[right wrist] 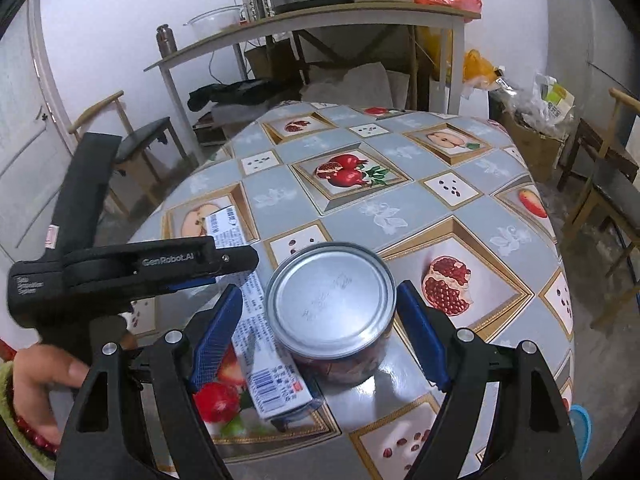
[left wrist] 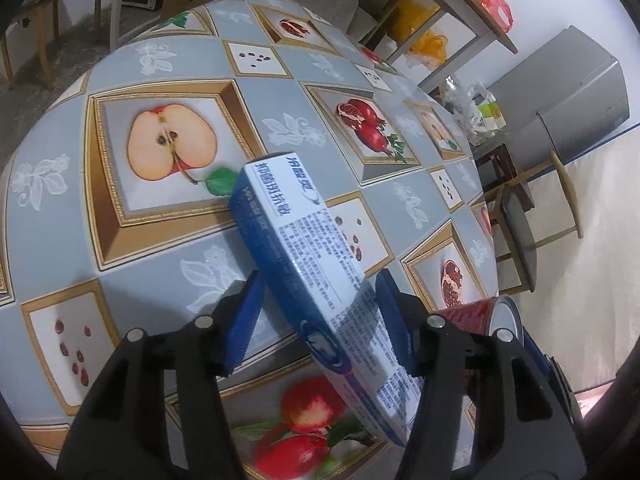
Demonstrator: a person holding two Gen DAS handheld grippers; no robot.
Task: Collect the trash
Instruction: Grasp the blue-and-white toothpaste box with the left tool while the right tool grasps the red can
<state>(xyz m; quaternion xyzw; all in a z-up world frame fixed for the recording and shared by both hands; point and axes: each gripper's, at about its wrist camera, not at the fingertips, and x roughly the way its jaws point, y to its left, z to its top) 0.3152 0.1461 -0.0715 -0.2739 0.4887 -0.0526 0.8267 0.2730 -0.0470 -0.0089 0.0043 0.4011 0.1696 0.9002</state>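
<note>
Blue-padded fingers of the left gripper (left wrist: 316, 312) stand at a middling gap around a long blue-and-white cardboard box (left wrist: 316, 276), apparently not pressing it. No earlier view shows motion. That box lies flat on the glossy fruit-print tablecloth (left wrist: 140, 240), its long axis running from the near table edge away toward the printed apple half. Just beside its near end stands a short round tin can with a silver lid (right wrist: 330, 300), upright, between the widely spread pads of the right gripper (right wrist: 320, 332), untouched. Beyond the table stands a cluttered wooden shelf (right wrist: 320, 20).
</note>
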